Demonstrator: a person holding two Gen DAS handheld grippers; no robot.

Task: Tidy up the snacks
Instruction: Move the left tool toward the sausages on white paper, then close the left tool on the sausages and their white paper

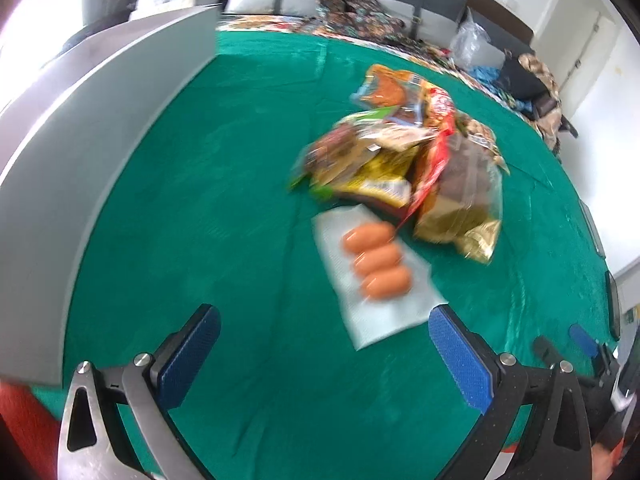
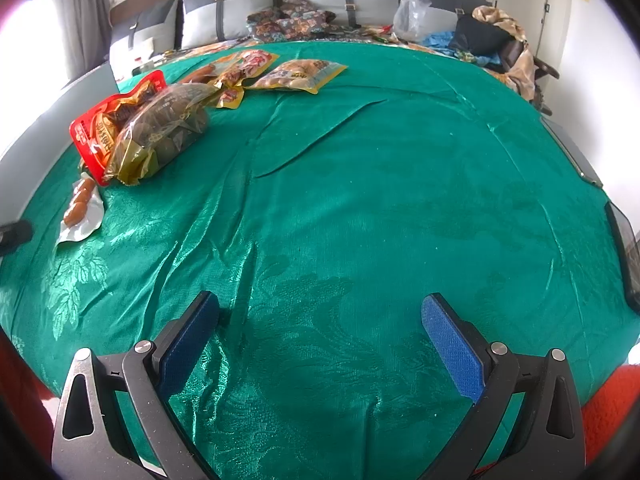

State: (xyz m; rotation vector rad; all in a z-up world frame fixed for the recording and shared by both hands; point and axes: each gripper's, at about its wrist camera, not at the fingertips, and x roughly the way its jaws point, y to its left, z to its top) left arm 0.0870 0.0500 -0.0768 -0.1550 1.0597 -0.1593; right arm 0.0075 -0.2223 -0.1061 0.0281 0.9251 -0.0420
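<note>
1. Left wrist view: the left claw hangs over the green cloth with its jaws wide apart, holding nothing. The sausage pack, three orange sausages on a white sheet, lies just ahead of the right finger. Just behind the sausage pack sits the snack pile, and well to its left stands a grey box wall. To take the sausage pack cleanly, I would centre the jaws over it and close on the flat sheet's edges, not on the pile.

2. Right wrist view: the right claw is equally wide apart and empty above bare cloth. The sausage pack lies far left, with the pile just behind it and a yellow bag farther back.
</note>
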